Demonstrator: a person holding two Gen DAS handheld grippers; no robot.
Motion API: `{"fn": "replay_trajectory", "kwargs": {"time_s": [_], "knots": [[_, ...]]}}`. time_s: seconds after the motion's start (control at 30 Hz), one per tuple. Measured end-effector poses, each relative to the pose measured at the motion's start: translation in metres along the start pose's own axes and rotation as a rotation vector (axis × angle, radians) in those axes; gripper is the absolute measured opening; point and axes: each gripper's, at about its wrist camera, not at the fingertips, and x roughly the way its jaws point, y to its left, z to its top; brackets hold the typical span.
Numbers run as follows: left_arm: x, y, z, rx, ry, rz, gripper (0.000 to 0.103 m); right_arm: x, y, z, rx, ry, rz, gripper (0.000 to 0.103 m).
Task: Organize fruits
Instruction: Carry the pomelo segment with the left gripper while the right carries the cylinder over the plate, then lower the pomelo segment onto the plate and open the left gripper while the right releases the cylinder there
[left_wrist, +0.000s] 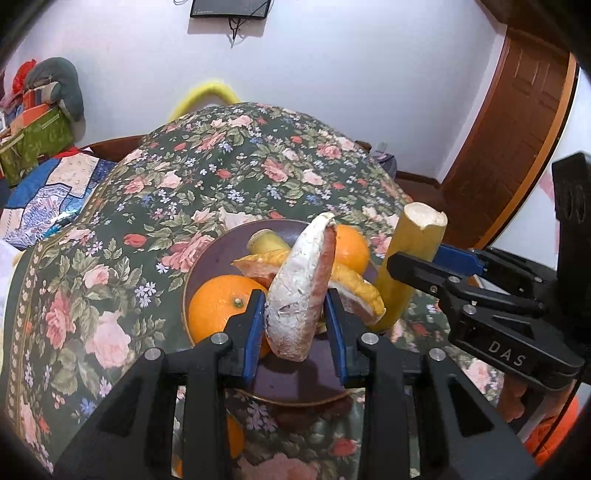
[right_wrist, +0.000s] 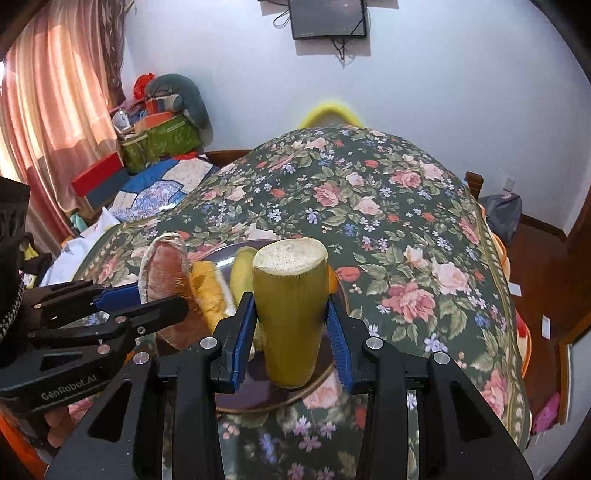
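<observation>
- Pink flesh, white pith: the wedge (left_wrist: 299, 295), a pomelo slice by the look of it, is pinched between the blue pads of the left gripper (left_wrist: 297, 321) and held upright over the plate (left_wrist: 295, 384).
- Yellow-green cane (right_wrist: 291, 314), a cut stalk segment, is clamped in the right gripper (right_wrist: 291, 332), upright, its base over the plate's (right_wrist: 258, 398) near rim.
- On the plate: two oranges (left_wrist: 218, 302), more pomelo pieces (left_wrist: 358, 288), and a second cane piece (left_wrist: 266, 242) at the back.
- Plate sits on a floral cloth (left_wrist: 240, 166); the two grippers are close, side by side.
- Risk: the wedge is soft and tapered, so a hard squeeze could tear it, and a loose one could let it slide out.
- Risk: cane released on end could topple and roll off the rim, since its base looks partly over the edge.
- Risk: little free room on the plate; lowering either piece could nudge an orange off, or the grippers could knock each other.
- Hidden: the far orange (left_wrist: 351, 247) is mostly behind the wedge; a third orange (left_wrist: 236, 435) shows only as a sliver under the left gripper.
- Cannot tell whether the cane's base touches the plate or hangs just above.
</observation>
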Motion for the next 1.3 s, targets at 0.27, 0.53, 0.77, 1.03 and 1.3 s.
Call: {"fn": "replay_trajectory", "kwargs": {"time_s": [0.27, 0.53, 0.77, 1.03, 1.3], "knots": [[0.011, 0.006, 0.005, -0.010, 0.003, 0.007, 0.026, 0.014, -0.006, 0.003, 0.020, 0.006, 0.038, 0.035], [0.017, 0.003, 0.005, 0.006, 0.005, 0.033, 0.026, 0.019, 0.002, 0.003, -0.007, 0.003, 0.053, 0.035], [0.010, 0.007, 0.004, -0.013, 0.019, 0.018, 0.029, 0.023, 0.001, 0.001, 0.004, 0.013, 0.076, 0.035], [-0.004, 0.011, -0.003, -0.028, 0.022, 0.000, 0.032, 0.028, -0.007, -0.007, 0.058, 0.054, 0.074, 0.040], [-0.014, 0.011, -0.009, -0.022, 0.026, 0.017, 0.032, 0.027, -0.006, -0.016, 0.029, 0.092, 0.050, 0.050]]}}
